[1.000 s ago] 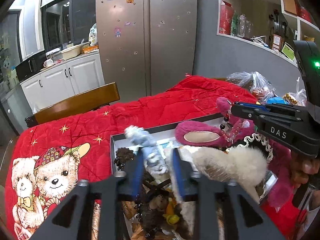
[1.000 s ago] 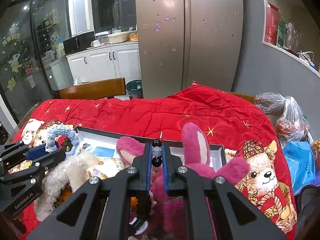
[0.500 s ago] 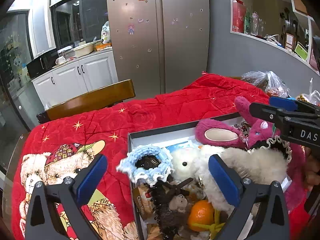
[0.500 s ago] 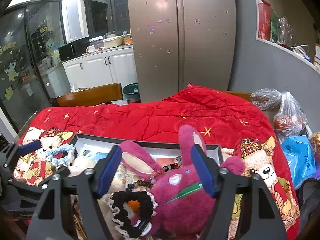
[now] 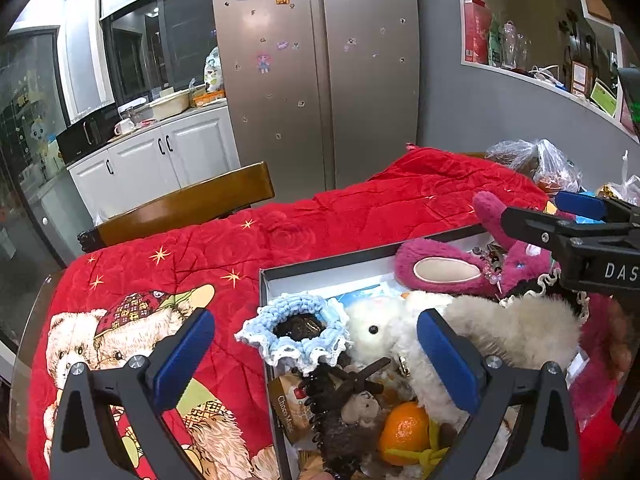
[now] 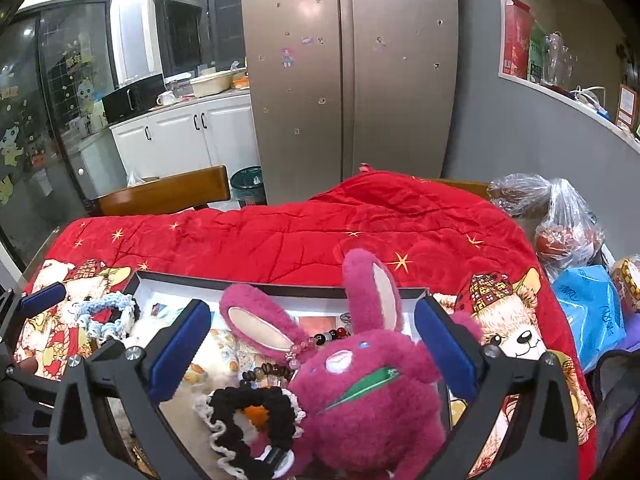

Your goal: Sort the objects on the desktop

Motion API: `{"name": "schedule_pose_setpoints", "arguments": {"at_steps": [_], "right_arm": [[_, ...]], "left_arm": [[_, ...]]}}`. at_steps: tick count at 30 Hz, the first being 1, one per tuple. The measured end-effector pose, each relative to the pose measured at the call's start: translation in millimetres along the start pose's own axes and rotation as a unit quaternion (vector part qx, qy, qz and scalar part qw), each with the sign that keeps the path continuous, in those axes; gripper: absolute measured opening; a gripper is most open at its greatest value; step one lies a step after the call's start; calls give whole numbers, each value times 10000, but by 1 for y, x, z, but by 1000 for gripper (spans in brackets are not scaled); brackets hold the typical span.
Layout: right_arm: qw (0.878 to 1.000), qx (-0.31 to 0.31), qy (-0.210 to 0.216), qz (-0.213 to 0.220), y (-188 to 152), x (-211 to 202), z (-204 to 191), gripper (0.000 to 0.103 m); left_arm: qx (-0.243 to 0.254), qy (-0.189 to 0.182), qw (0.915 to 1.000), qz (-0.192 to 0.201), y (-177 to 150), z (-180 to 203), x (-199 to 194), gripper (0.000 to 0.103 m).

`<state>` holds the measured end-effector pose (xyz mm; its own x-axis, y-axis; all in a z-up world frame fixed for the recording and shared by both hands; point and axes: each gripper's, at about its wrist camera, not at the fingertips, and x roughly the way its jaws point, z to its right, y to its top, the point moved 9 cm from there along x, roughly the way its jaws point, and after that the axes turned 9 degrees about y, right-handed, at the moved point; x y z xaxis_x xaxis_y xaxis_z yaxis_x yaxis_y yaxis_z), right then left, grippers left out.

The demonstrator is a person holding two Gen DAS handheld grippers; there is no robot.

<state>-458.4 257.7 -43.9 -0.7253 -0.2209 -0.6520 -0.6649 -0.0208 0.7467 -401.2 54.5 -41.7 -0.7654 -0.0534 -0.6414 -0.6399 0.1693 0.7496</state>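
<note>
A dark-rimmed box [image 5: 328, 264] on the red quilt is piled with toys. My left gripper [image 5: 312, 332] stands open above its left end. Below it a blue crocheted scrunchie [image 5: 320, 350] lies loose on the pile, touching neither pad. A white plush [image 5: 380, 328] and an orange [image 5: 404, 428] lie beside it. My right gripper [image 6: 312, 320] is opening over a pink plush rabbit [image 6: 360, 400]. A bead bracelet [image 6: 320, 338] lies draped between the rabbit's ears, free of the pads. A black scrunchie with a white lace edge [image 6: 248, 412] sits in front.
The red bear-print quilt [image 6: 360, 224] covers the table. A wooden chair [image 5: 184, 204] stands behind it. Plastic bags [image 6: 568, 224] and a blue bag [image 6: 588, 312] crowd the right edge. A fridge and white cabinets stand farther back.
Both grippers went from shut to wide open. The left one let go of the blue scrunchie, which dropped onto the pile. The right one let go of the bead bracelet.
</note>
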Motion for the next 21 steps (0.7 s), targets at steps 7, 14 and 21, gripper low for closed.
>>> {"name": "schedule_pose_setpoints", "arguments": {"at_steps": [7,14,21], "right_arm": [[10000,-69,29,18,1,-2,-3,103],[9998,-104,83,137,6,-13,-8,103],[9980,-135,155,597,21,-61,-18,103]], "left_arm": [[7,12,10000,1,0,0,1,103],[6,52,10000,37,1,-3,-2,103],[-403,15,9987,321,12,-24,-39,103]]}}
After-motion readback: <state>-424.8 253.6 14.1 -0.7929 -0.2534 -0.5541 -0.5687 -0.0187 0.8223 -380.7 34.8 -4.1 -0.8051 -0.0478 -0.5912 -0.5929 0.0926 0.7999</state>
